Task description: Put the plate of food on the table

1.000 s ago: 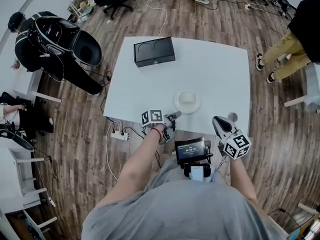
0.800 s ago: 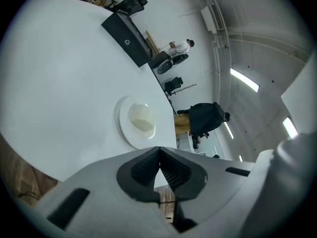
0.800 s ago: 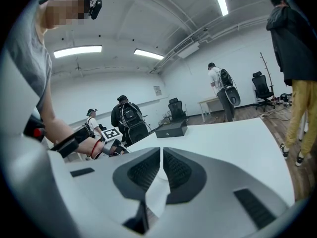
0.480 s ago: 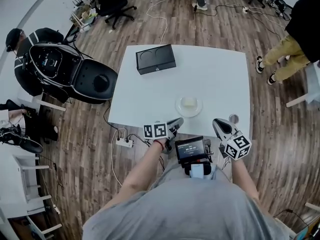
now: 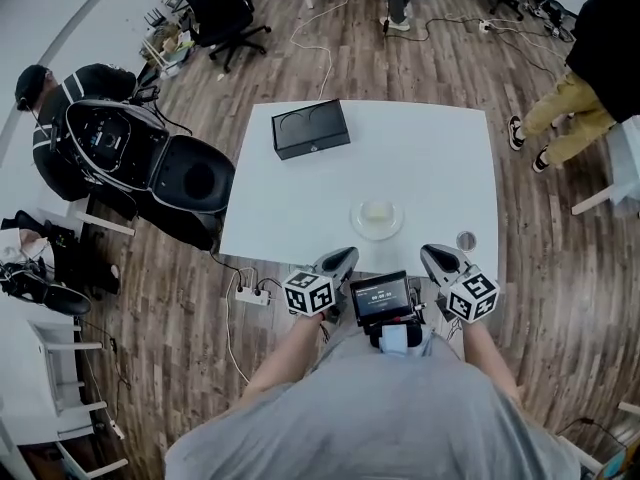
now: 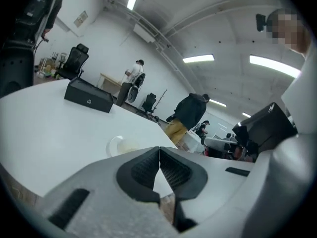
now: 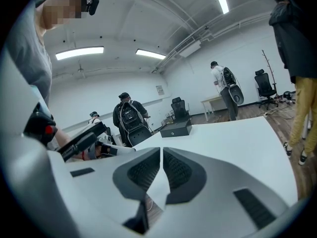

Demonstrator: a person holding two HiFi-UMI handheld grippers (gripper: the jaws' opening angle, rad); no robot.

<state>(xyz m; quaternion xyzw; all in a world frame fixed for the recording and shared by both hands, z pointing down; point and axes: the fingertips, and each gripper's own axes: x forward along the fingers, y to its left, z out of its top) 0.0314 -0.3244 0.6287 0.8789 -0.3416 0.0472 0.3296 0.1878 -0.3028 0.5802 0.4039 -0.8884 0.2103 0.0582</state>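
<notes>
Plate of food [image 5: 377, 218] sits flat on the white table [image 5: 290, 203], close to the near edge and a little right of its middle, with a pale lump of food in it. Nothing touches it. A small round container [image 5: 466, 240] stands by the near right corner, apart from the plate, and a black box [image 5: 311, 128] lies toward the far left corner.

The left gripper [image 5: 345, 256] hangs just off the near edge, left of the plate and clear of it. Its fingers [image 6: 141, 170] are pressed together with nothing between them. In the left gripper view the plate shows beyond them on the table top.

The right gripper [image 5: 432, 255] hangs off the same edge, between the plate and the small container in the head view and touching neither. Its fingers [image 7: 181, 170] are drawn together to a thin slit and hold nothing.
</notes>
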